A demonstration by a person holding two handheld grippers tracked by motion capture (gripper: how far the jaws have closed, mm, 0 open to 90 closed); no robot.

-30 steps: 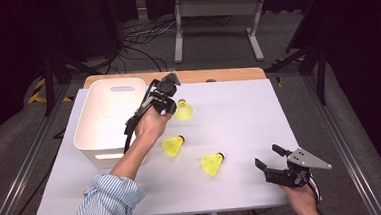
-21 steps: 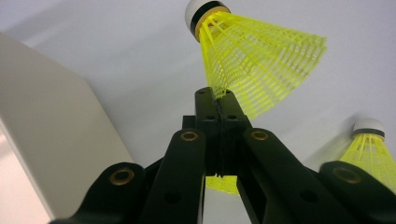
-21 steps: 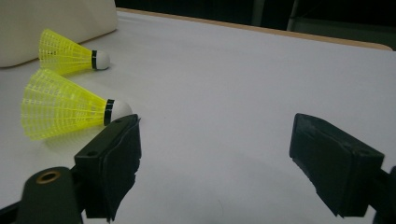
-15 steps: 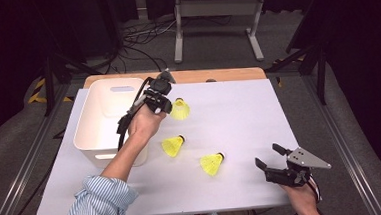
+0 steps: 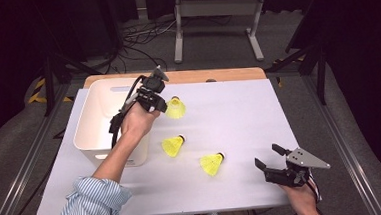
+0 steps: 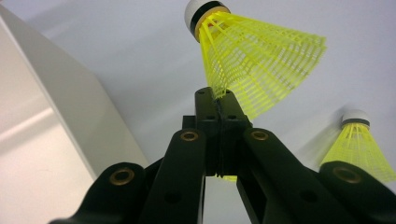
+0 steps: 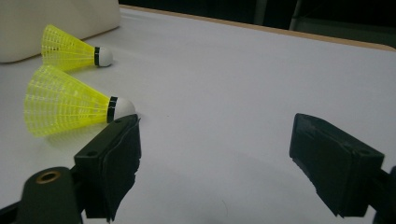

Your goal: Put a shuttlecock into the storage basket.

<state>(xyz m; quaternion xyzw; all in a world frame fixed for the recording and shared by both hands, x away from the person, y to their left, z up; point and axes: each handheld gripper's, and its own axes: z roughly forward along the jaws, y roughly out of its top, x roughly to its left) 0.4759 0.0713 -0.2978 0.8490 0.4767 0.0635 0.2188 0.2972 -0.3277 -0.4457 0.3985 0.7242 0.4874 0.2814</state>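
Lifted: mesh shuttlecock [image 6: 261,70], claw-pinched [image 6: 219,105].

Your high view looks forward and down over the whole worktop [image 5: 238,109]. Your left hand-held gripper [image 6: 219,105] camera sits close, looking along its pinched jaws. Your right hand-held gripper [image 7: 215,154] camera skims low; both share the shuttlecock [image 7: 77,49] [image 6: 359,140] beyond their jaws.

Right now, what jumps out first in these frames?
Three bright yellow shuttlecocks on the white table. The left tool is shut on the held shuttlecock's skirt rim, beside the white bin. The other two lie mid-table; the right tool rests open at the near right edge.
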